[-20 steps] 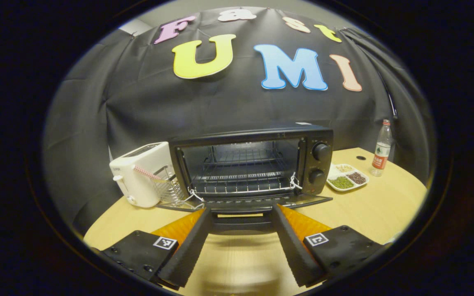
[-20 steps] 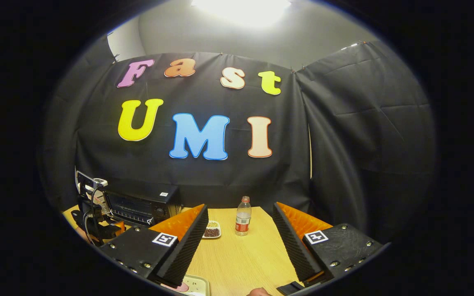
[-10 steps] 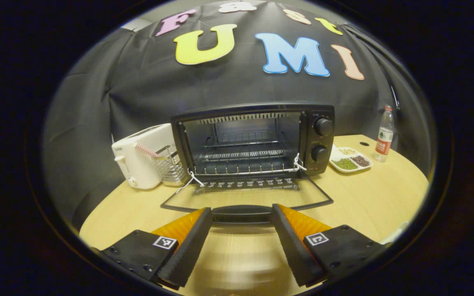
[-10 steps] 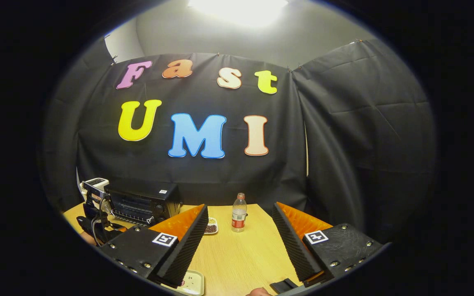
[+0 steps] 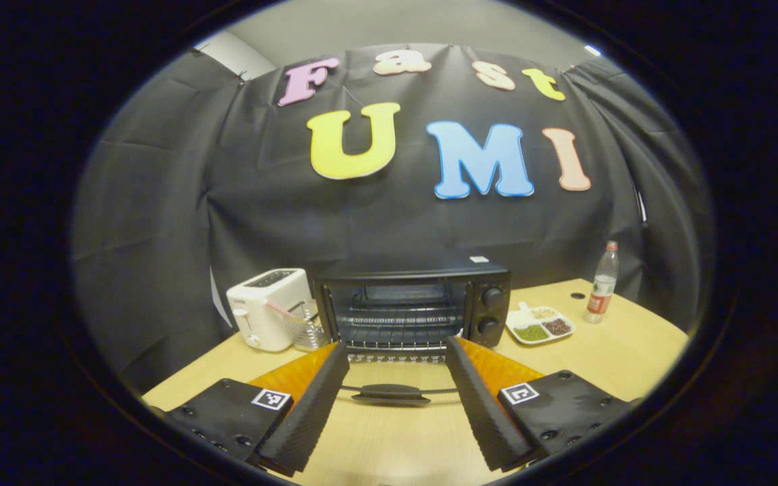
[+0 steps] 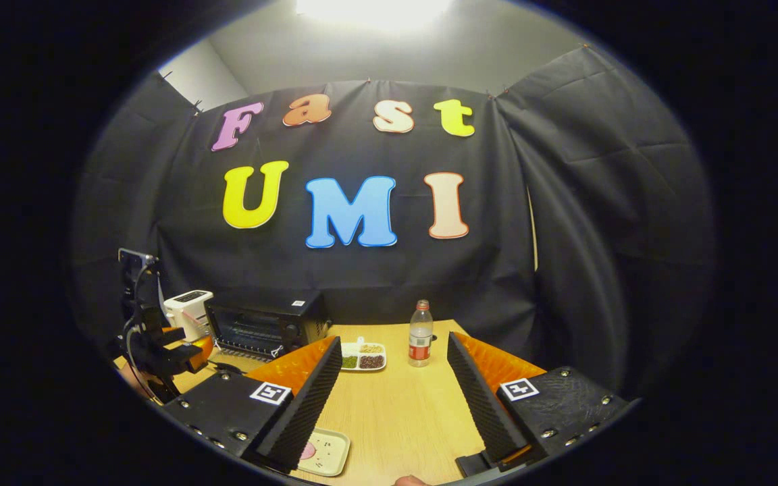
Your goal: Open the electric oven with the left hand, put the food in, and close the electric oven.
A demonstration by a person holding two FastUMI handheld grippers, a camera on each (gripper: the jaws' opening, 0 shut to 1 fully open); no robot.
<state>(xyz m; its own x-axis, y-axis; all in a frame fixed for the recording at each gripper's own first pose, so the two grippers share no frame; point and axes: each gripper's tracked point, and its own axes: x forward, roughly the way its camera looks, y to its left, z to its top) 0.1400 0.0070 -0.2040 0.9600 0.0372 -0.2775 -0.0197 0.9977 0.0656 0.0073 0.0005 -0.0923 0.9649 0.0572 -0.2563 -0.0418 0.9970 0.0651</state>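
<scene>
The black electric oven (image 5: 412, 307) stands at the back of the table with its door folded down flat. The door's handle (image 5: 391, 393) lies between the fingers of my left gripper (image 5: 397, 345), which is open, holds nothing and hangs back from the oven. The wire shelf inside the oven looks bare. In the right gripper view the oven (image 6: 264, 324) sits at the left, with the left gripper (image 6: 179, 351) in front of it. My right gripper (image 6: 394, 343) is open over the table. A small cream tray (image 6: 325, 451) with something pink on it lies under its left finger.
A white toaster (image 5: 267, 317) and a wire rack (image 5: 304, 324) stand left of the oven. To the oven's right are a divided dish of beans (image 5: 537, 326) and a water bottle (image 5: 602, 283). Bare wooden table (image 5: 598, 351) stretches on the right.
My left gripper has drawn back from the oven, whose door handle now lies farther ahead between the fingers. The door went from nearly down to flat. The right gripper pulled back, showing more of the cream tray.
</scene>
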